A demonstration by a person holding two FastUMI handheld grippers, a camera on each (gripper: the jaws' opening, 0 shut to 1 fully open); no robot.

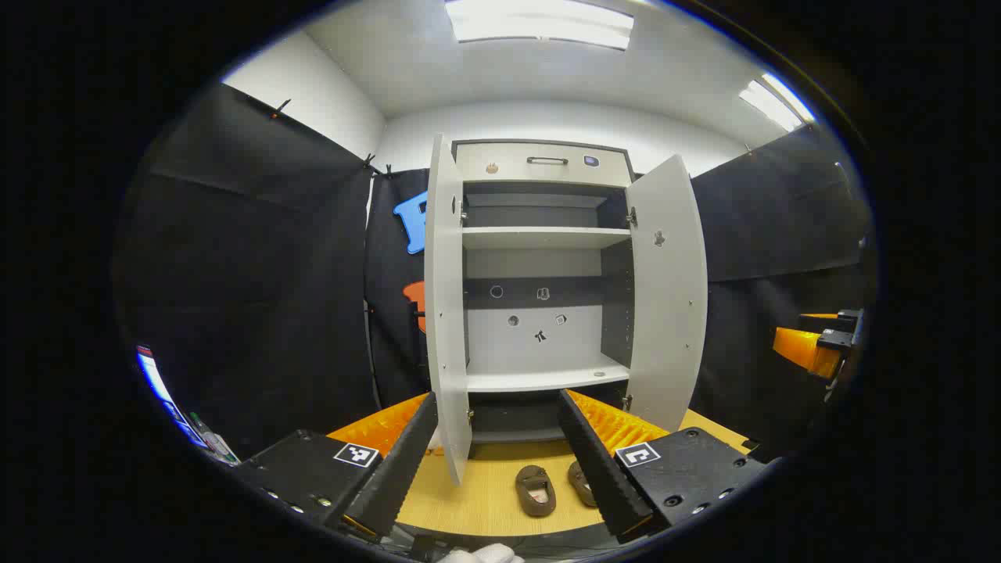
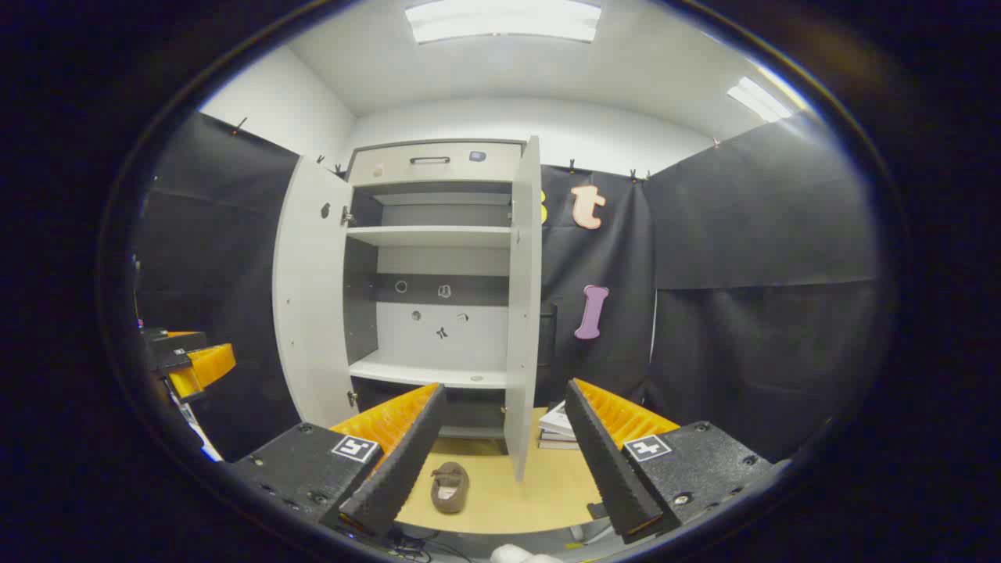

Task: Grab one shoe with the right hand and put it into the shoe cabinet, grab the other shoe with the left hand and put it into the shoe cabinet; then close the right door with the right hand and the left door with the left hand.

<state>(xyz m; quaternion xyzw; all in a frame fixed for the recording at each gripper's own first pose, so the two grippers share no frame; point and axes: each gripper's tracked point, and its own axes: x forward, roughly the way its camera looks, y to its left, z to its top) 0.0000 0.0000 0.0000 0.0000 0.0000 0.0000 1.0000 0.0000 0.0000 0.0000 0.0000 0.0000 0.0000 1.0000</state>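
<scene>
in the left gripper view, the left gripper [image 1: 496,461] is held wide open above the near edge of a light wooden table [image 1: 485,493], with nothing between its fingers. framed in the gap between them, two brown shoes [image 1: 536,490] are seen lying side by side on the table, soles down and openings up, just in front of the shoe cabinet [image 1: 543,274]; the second shoe [image 1: 580,482] is partly hidden behind the right-hand finger. the cabinet is seen standing at the back of the table with both doors swung out: the left door [image 1: 446,313] is turned nearly edge-on, and the right door [image 1: 665,297] is opened at an angle. pale shelves are seen inside, all bare, and a drawer front with a dark handle [image 1: 547,160] is seen across the top. at the far right edge of this view, part of the other gripper [image 1: 817,348] is caught (too little of it for its opening to be judged there). in the right gripper view, the right gripper [image 2: 500,461] is likewise held wide open and empty over the table's [image 2: 539,485] front edge. one shoe [image 2: 450,486] is seen on the table just beside its left-hand finger, near the foot of the right door [image 2: 522,305]. a small stack of books [image 2: 559,428] is seen lying on the table beyond that door.
</scene>
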